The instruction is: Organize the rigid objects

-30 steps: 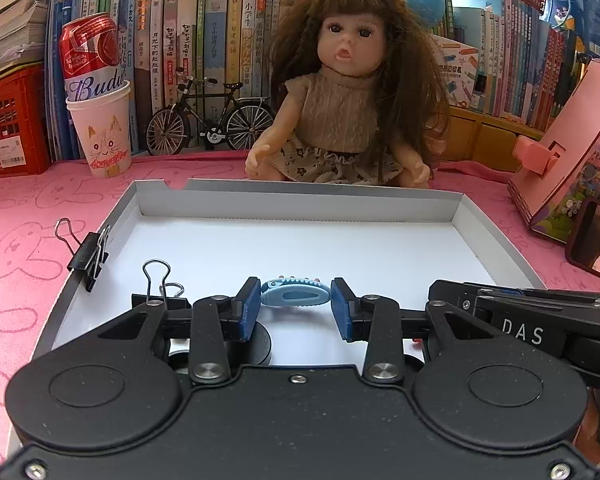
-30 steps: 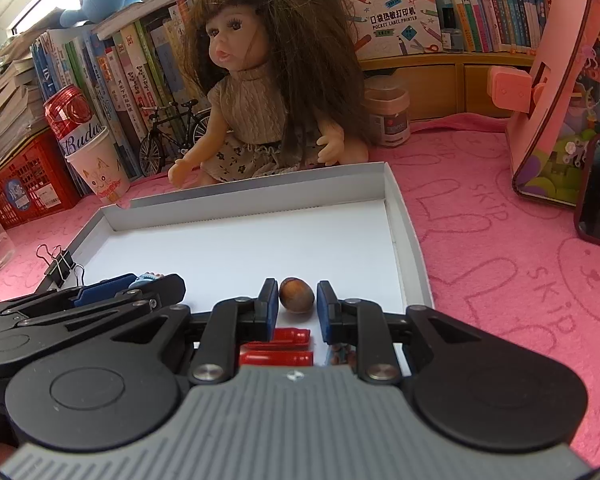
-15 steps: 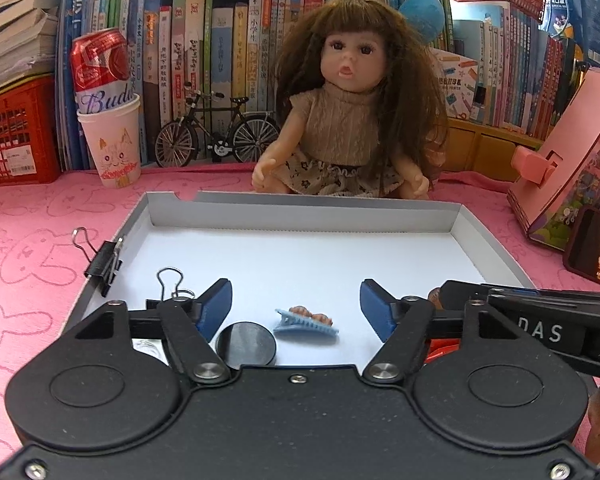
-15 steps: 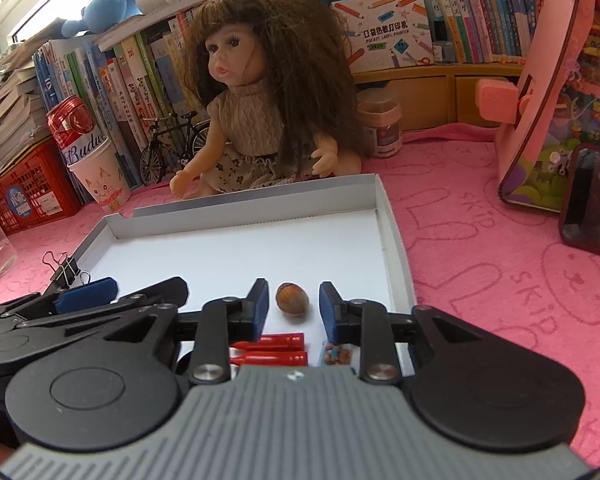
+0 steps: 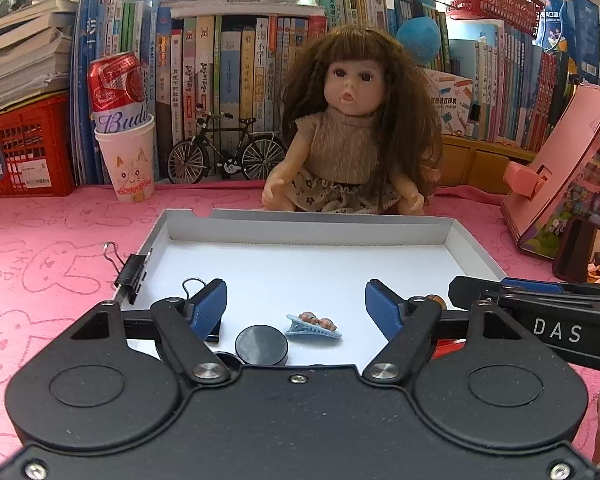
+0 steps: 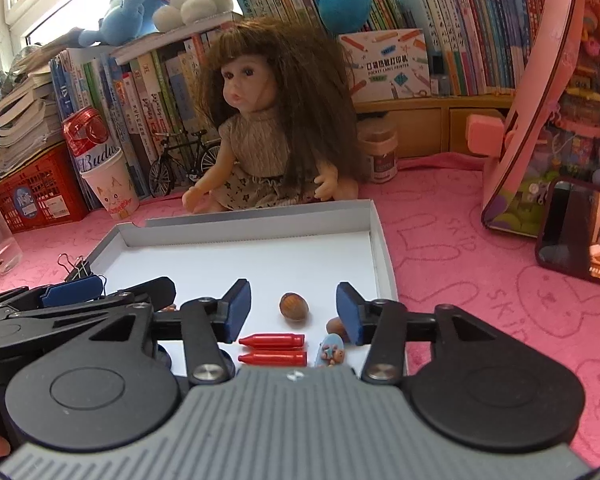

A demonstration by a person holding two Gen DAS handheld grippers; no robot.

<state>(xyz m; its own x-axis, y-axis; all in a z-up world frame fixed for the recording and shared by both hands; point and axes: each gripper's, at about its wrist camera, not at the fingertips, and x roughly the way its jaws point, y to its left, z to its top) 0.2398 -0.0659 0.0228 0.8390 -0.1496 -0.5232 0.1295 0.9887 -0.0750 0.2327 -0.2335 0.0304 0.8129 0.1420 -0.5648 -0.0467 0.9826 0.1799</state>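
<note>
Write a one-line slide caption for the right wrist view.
Right gripper opening above a brown nut lying free in the white tray, beside two red crayons.

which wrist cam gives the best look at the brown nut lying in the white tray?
Right wrist. The nut lies in full view on the tray floor, between the opening jaws of the right gripper, untouched. The left wrist view shows only a brown sliver behind a gripper finger.

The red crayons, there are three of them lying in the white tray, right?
Not three. The right wrist view shows two red crayons lying side by side in the white tray, just in front of the right gripper, whose jaws are opening with nothing gripped.
</note>
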